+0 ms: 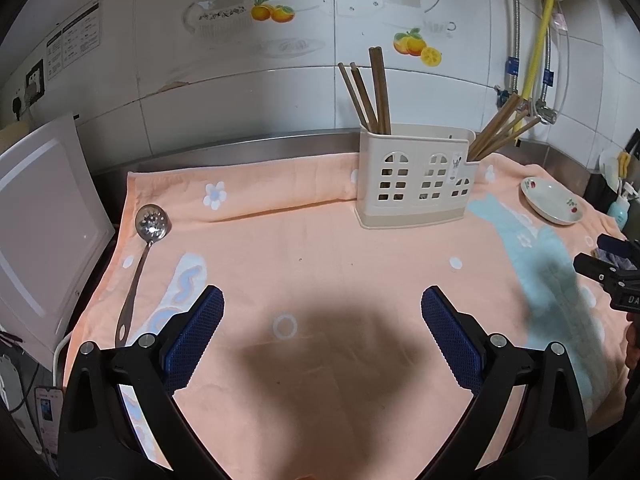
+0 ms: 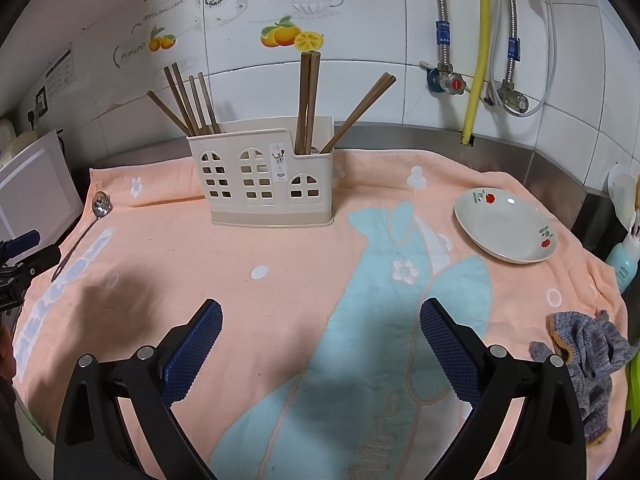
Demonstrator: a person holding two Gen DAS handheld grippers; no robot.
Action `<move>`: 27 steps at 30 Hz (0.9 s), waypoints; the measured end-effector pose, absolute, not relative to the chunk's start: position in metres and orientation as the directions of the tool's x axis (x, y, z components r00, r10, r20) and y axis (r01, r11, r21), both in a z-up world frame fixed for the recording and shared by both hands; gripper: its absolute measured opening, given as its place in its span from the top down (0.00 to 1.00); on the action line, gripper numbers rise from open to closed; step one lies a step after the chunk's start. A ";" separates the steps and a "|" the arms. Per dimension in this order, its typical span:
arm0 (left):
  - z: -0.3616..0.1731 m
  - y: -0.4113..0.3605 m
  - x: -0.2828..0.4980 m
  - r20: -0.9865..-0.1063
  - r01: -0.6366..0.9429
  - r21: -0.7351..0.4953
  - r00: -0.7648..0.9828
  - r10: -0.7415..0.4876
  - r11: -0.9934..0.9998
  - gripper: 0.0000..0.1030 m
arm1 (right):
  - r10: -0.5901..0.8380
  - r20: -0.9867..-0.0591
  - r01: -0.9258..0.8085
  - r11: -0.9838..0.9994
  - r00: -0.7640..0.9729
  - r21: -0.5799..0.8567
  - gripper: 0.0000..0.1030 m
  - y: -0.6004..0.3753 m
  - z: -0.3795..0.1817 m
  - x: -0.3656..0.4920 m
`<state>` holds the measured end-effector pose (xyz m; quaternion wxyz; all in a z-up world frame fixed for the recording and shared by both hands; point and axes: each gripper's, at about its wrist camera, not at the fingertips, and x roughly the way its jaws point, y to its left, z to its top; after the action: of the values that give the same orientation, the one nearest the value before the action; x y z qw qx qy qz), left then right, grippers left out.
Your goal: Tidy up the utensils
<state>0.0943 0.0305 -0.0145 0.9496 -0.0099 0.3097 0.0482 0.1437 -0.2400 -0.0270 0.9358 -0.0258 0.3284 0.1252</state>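
A cream utensil holder [image 1: 414,178] [image 2: 262,178] with window cut-outs stands at the back of the peach towel [image 1: 320,272] [image 2: 280,264]. Wooden chopsticks [image 1: 370,92] [image 2: 188,100] lean in its left and right compartments. A slotted steel spoon [image 1: 146,248] [image 2: 94,220] lies on the towel's left side, bowl toward the wall. My left gripper [image 1: 322,302] hovers open over the towel's near middle, right of the spoon's handle. My right gripper [image 2: 320,314] hangs open above the blue fish print, holding nothing.
A white floral dish [image 1: 552,200] [image 2: 506,226] rests at the towel's right. A grey knitted cloth [image 2: 584,356] lies at the near right edge. A white board [image 1: 40,236] leans at the left. Pipes and valves [image 2: 476,80] run down the tiled wall.
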 end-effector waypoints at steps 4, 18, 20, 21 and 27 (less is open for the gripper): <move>-0.016 0.029 0.095 -0.591 -0.099 0.019 0.801 0.091 0.995 0.05 | 0.216 -0.625 -0.250 0.968 0.750 0.034 0.07 -0.240 -0.029 0.145; -0.020 0.034 0.102 -0.598 -0.111 0.028 0.794 0.106 0.993 0.05 | 0.213 -0.635 -0.250 0.968 0.743 0.033 0.07 -0.237 -0.034 0.146; -0.021 0.035 0.103 -0.600 -0.110 0.024 0.793 0.102 0.994 0.05 | 0.212 -0.637 -0.249 0.968 0.741 0.033 0.07 -0.237 -0.035 0.146; -0.022 0.035 0.104 -0.602 -0.109 0.028 0.792 0.104 0.994 0.05 | 0.212 -0.638 -0.248 0.968 0.740 0.034 0.07 -0.238 -0.036 0.147; -0.023 0.038 0.106 -0.604 -0.112 0.043 0.788 0.115 0.993 0.05 | 0.208 -0.642 -0.243 0.969 0.738 0.035 0.07 -0.239 -0.040 0.150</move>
<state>0.1061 0.0375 -0.0229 0.9456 0.0023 0.3196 0.0601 0.1498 -0.2388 -0.0400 0.9319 -0.0254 0.3410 0.1210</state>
